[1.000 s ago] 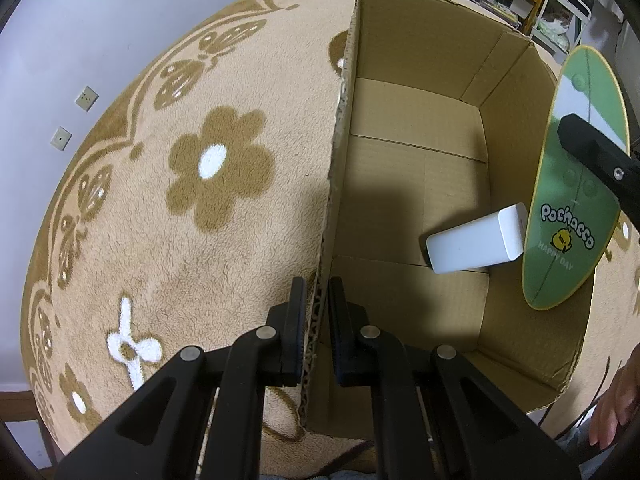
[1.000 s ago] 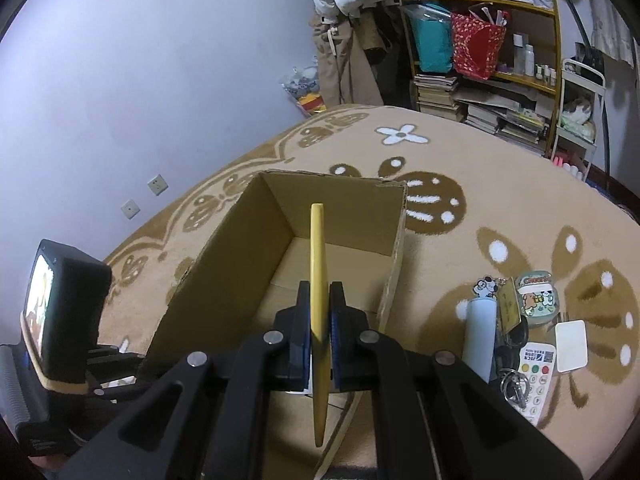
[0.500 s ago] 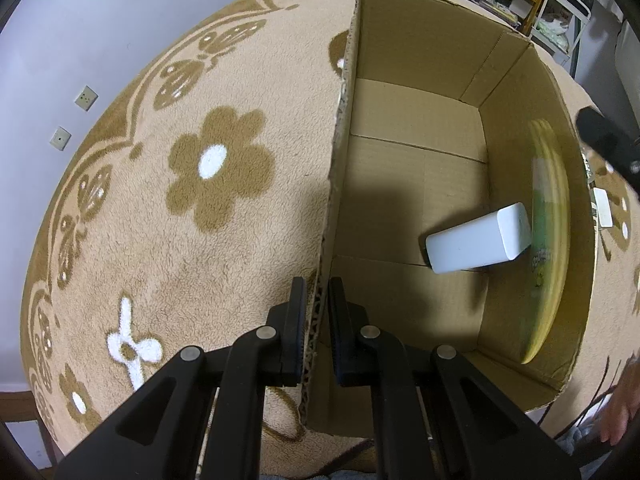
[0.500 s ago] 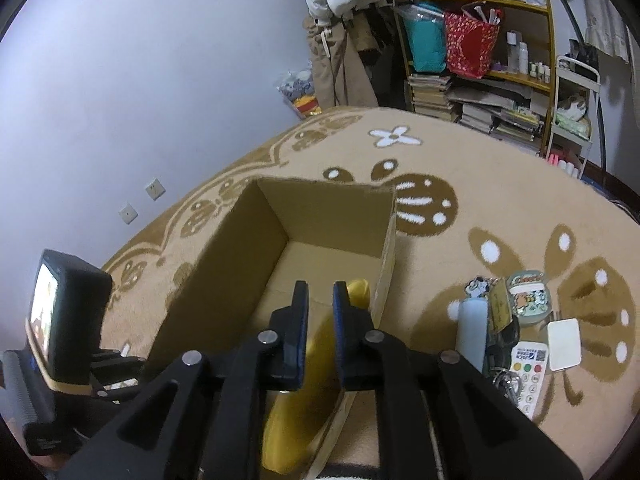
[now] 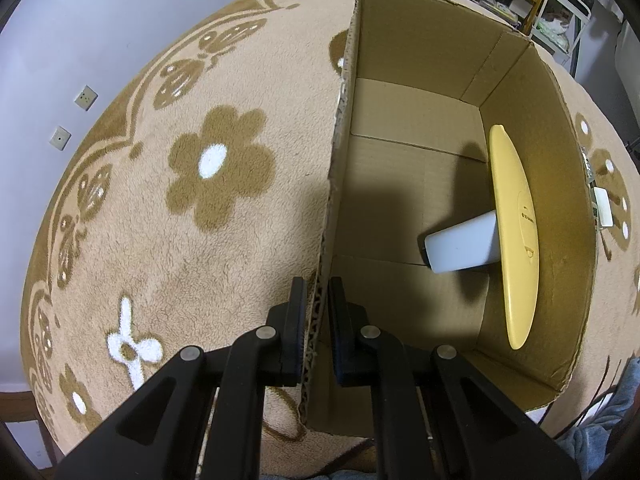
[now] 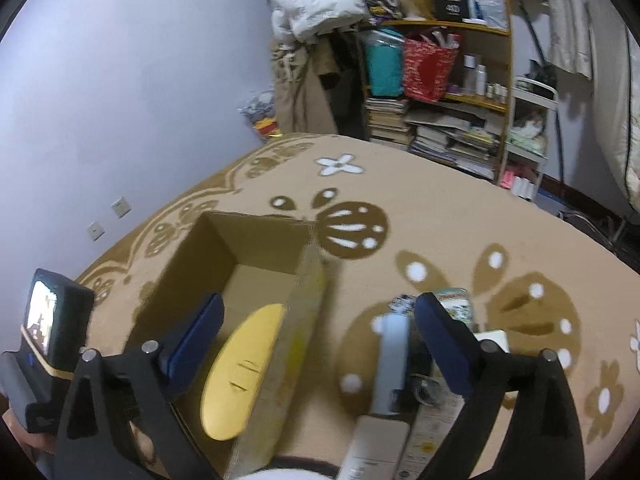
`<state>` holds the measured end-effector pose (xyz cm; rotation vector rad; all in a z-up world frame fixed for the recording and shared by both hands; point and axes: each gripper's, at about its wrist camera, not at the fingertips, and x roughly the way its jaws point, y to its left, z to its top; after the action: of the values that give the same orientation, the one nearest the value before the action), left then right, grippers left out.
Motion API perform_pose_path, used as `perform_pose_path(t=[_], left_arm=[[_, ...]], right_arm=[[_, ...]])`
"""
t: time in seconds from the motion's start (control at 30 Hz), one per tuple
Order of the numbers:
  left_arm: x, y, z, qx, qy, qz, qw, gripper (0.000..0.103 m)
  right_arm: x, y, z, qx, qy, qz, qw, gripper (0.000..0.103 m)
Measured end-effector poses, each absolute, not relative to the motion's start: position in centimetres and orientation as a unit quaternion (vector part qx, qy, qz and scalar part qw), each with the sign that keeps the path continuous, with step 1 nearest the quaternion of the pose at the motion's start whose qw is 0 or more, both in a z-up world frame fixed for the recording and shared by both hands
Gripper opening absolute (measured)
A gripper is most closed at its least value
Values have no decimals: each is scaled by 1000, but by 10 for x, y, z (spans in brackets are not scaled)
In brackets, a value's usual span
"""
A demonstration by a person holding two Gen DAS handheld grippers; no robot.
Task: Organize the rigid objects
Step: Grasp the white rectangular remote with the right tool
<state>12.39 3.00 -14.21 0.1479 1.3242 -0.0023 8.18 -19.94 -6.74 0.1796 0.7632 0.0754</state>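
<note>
The yellow plate [image 5: 516, 240] sits in the box [image 5: 404, 52] — left tool [image 5: 317, 304] pinching its wall. Right tool [image 6: 316, 344], spread wide, should grab the white tube [image 6: 392, 360] next.

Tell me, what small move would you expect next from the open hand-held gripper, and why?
Probably the right hand-held gripper swings right toward the pale blue cylindrical tube on the flowered carpet. Its jaws stand wide open and empty, the yellow oval plate already leans inside the brown cardboard box, and small items remain outside.
</note>
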Motion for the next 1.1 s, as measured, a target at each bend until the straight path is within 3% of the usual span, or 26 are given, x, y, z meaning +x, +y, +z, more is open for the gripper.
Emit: perform_pose_path(t=[1.1], left_arm=[[125, 33, -142, 66, 616, -4, 785, 11]], right_arm=[[54, -234, -163, 133, 553, -22, 822, 103]])
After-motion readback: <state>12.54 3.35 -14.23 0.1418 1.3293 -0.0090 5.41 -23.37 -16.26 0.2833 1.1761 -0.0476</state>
